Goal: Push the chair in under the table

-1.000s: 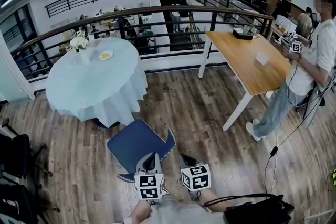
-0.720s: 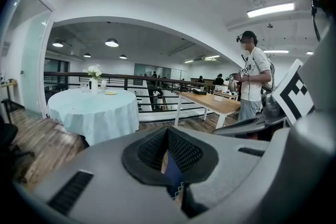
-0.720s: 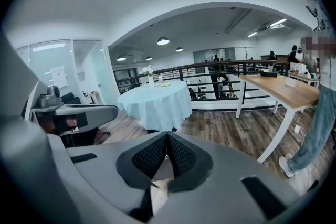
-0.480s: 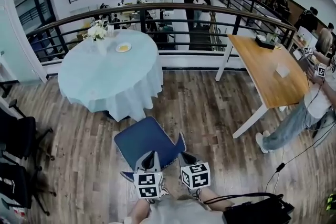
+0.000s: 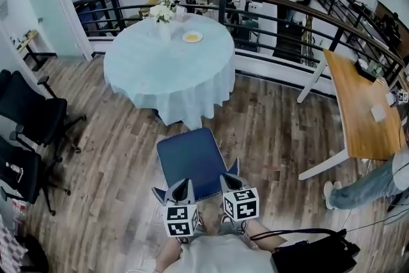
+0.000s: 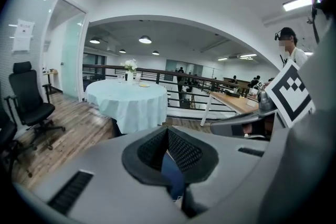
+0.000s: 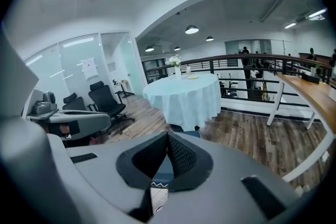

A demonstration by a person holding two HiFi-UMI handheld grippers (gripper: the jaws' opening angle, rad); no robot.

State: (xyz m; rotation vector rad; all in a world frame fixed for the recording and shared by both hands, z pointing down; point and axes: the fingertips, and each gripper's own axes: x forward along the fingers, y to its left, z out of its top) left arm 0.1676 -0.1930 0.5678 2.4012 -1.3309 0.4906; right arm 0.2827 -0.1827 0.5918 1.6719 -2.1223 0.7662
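The blue chair [image 5: 192, 160] stands just short of the cloth-covered round bench [image 5: 147, 70], with its back toward me. I judge it light, stiff and easy to slide on the wood floor [image 5: 275, 131]. The backrest's top edge is the place to push. My left hand-held gripper [image 5: 181, 185] and right hand-held gripper [image 5: 229, 179] point down side by side at that edge, jaws pressed together, pinching nothing I can see.

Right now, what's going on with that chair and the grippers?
A person holds a gripper in each hand at the back of the blue chair. The left gripper and right gripper both have their jaws together, tips at the chair's backrest. The chair faces the round table with the pale cloth, just short of it, not yet pushed under.
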